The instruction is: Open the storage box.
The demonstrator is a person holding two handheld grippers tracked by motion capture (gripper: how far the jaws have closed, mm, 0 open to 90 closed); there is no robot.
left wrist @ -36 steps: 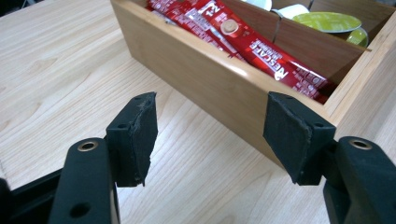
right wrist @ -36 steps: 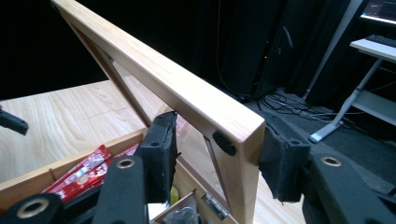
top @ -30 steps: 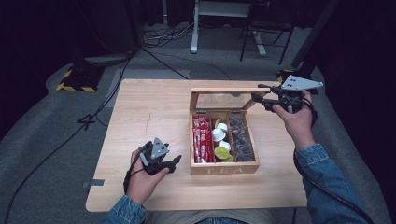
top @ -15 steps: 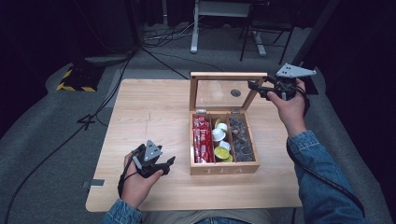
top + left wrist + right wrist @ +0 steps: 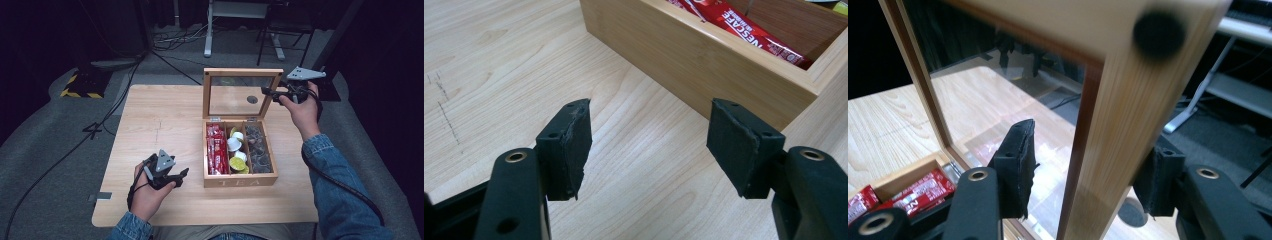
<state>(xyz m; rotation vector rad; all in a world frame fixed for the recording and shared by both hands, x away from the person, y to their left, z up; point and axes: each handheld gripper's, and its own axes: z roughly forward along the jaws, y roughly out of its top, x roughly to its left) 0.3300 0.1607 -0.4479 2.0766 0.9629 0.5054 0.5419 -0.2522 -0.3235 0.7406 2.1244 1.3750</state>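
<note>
lid up on the tea box, left side parked

my left gripper (image 5: 169,176) sits low on the table (image 5: 155,120) just beside the tea box (image 5: 240,181), jaws spread with nothing between them, out of the way i guess. the box is mid-table with red sachets (image 5: 215,150) in its left slot. my right gripper (image 5: 270,92) straddles the glass lid's (image 5: 242,92) right frame, propping it upright; can't tell if the pads are pinching.
</note>
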